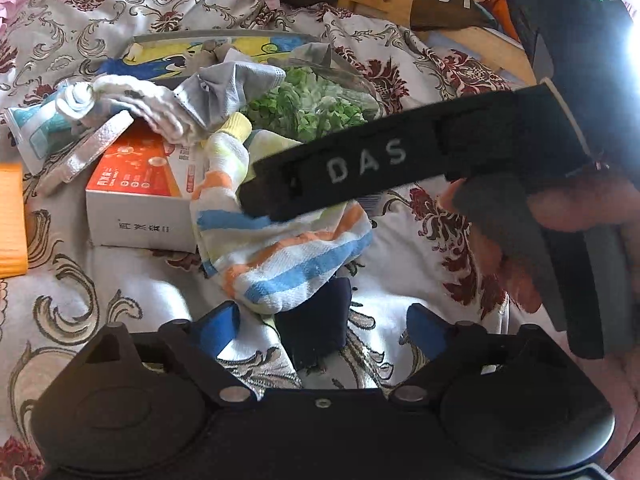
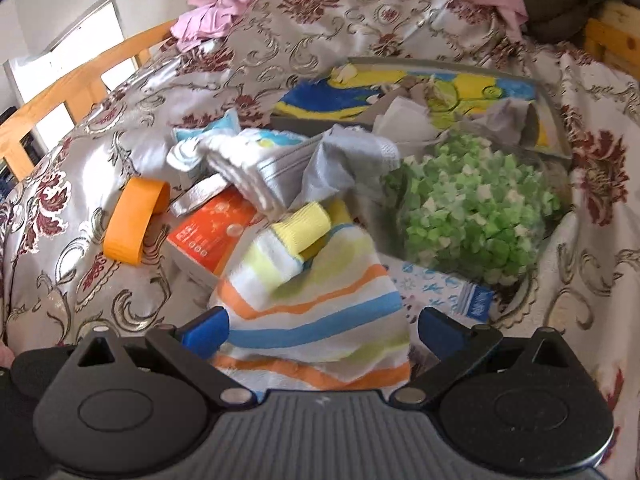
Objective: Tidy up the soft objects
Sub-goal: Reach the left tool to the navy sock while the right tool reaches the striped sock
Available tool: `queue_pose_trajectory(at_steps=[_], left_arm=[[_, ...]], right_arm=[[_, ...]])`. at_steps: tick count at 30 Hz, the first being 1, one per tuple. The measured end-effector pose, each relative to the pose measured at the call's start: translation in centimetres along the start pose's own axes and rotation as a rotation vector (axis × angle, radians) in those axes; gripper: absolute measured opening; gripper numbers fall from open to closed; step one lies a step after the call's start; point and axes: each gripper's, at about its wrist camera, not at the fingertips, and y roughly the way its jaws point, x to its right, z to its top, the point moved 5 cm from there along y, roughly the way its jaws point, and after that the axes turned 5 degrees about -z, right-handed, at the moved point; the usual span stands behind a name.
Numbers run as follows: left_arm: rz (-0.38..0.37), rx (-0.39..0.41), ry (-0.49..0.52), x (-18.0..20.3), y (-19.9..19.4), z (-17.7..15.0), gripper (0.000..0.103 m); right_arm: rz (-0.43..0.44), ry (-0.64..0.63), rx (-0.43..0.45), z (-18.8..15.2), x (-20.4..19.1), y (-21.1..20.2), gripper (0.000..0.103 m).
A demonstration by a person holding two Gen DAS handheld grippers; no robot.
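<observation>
A striped sock [image 1: 276, 256] in white, orange, blue and yellow lies on the patterned bedspread [image 1: 404, 256]; it also shows in the right wrist view [image 2: 316, 312]. A dark navy sock [image 1: 316, 332] lies under its toe, between my left gripper's fingers. My left gripper [image 1: 324, 328] is open and empty just in front of both. My right gripper [image 2: 322, 332] is open with the striped sock between its blue fingers [image 2: 204, 334]. Its black body marked DAS [image 1: 400, 160] crosses the left view. A grey and white sock [image 2: 304, 172] lies behind.
An orange and white box [image 1: 140, 196], a toothpaste tube [image 1: 36, 132], a foil blister pack [image 1: 86, 152], an orange tape roll [image 2: 134, 220], a bag of green pieces [image 2: 476, 208] and a picture book [image 2: 416, 92] lie around. Wooden bed rails [image 2: 76, 88] stand at the left.
</observation>
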Motion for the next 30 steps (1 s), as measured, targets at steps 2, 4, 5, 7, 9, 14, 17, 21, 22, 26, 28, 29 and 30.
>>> queue_pose_trajectory(at_steps=[2, 4, 5, 7, 9, 14, 17, 21, 22, 26, 28, 29, 30], left_arm=[[0.004, -0.001, -0.004, -0.1, 0.4, 0.1, 0.084], [0.022, -0.014, -0.008, -0.3, 0.6, 0.1, 0.080], [0.033, -0.021, -0.009, -0.4, 0.7, 0.0, 0.077], [0.035, -0.017, -0.016, -0.6, 0.6, 0.0, 0.076], [0.036, -0.013, -0.027, -0.7, 0.6, 0.0, 0.073], [0.032, -0.002, -0.042, -0.9, 0.4, -0.1, 0.062], [0.024, -0.003, -0.047, -0.8, 0.3, -0.2, 0.054], [0.025, -0.009, -0.044, -0.5, 0.4, -0.4, 0.052], [0.025, -0.010, -0.043, -0.5, 0.4, -0.4, 0.052], [0.025, -0.010, -0.047, -0.6, 0.3, -0.5, 0.048], [0.026, -0.009, -0.050, -0.5, 0.3, -0.5, 0.048], [0.026, -0.008, -0.050, -0.5, 0.3, -0.5, 0.048], [0.025, -0.007, -0.050, -0.5, 0.3, -0.5, 0.048]], right_arm=[[0.045, 0.023, -0.019, -0.1, -0.1, 0.1, 0.099], [0.074, 0.038, -0.033, -0.1, -0.1, 0.2, 0.099], [0.078, 0.044, -0.036, -0.1, -0.2, 0.3, 0.099], [0.077, 0.043, -0.029, 0.0, -0.2, 0.3, 0.098], [0.075, 0.039, -0.027, 0.0, -0.3, 0.3, 0.096], [0.046, -0.015, -0.026, -0.1, -0.9, 0.3, 0.081], [0.015, -0.081, -0.021, -0.4, -1.6, 0.5, 0.081], [-0.018, -0.148, -0.012, -0.8, -2.4, 0.6, 0.072], [-0.024, -0.158, -0.013, -0.8, -2.5, 0.6, 0.070], [-0.088, -0.216, 0.011, -1.1, -2.8, 0.5, 0.051], [-0.133, -0.249, 0.029, -1.2, -3.0, 0.4, 0.036], [-0.151, -0.258, 0.035, -1.2, -2.9, 0.4, 0.027], [-0.161, -0.258, 0.038, -1.2, -2.8, 0.4, 0.023]])
